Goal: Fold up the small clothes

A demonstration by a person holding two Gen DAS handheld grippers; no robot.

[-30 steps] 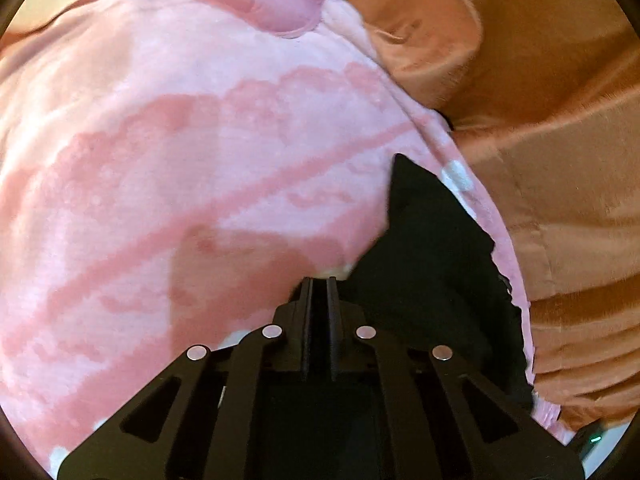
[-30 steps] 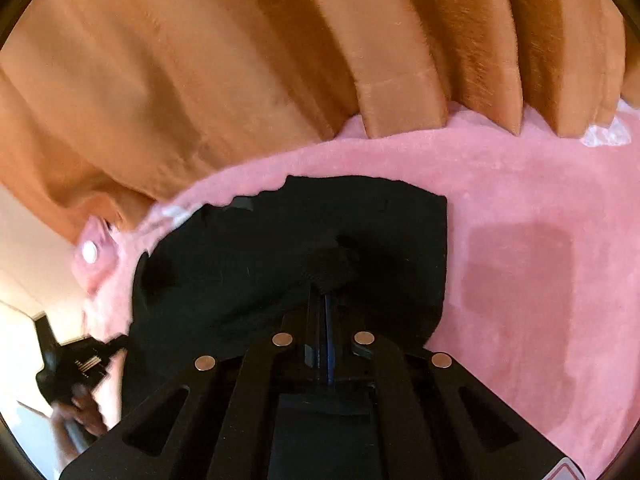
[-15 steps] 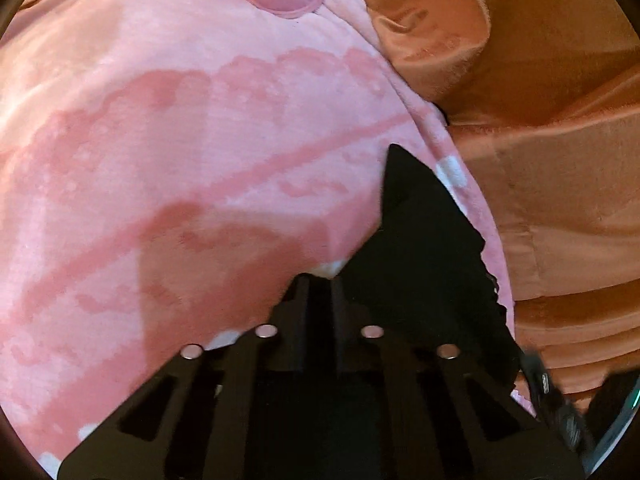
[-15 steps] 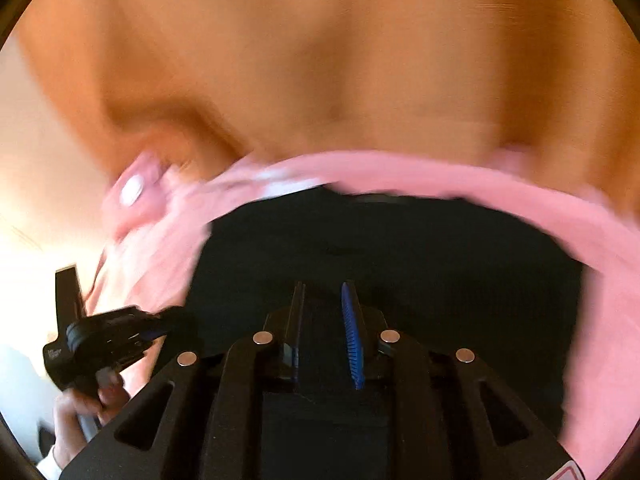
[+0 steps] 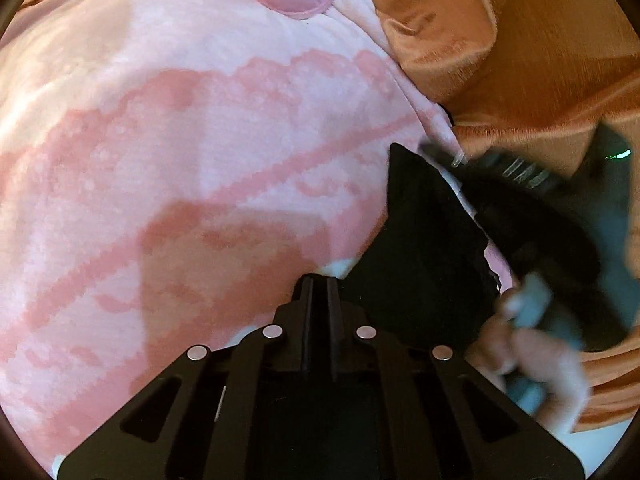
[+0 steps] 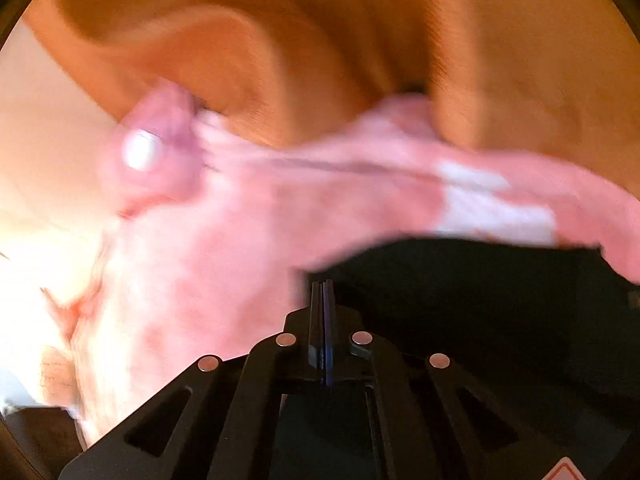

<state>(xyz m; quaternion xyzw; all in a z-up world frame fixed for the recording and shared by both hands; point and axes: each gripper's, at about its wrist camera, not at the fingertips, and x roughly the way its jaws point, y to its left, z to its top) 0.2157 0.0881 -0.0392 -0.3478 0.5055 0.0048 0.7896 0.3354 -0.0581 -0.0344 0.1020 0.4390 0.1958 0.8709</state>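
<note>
**Black cloth on the pink blanket, both grippers closed**

The black cloth (image 5: 424,248) lay on the pink blanket (image 5: 180,152), near the blanket's right edge, where the orange curtain (image 5: 540,52) hung just beside it. To the left of the cloth, the blanket was wide and bare.

The left gripper (image 5: 319,280) pointed forward at the cloth's left edge, with its fingers pressed together; whether any fabric sat between them could not be told.

The right gripper (image 6: 323,285) was low over the black cloth (image 6: 480,300), with its fingers pressed together. In the left view it appeared blurred at the cloth's far edge, with the person's hand (image 5: 532,360) around its handle.
</note>
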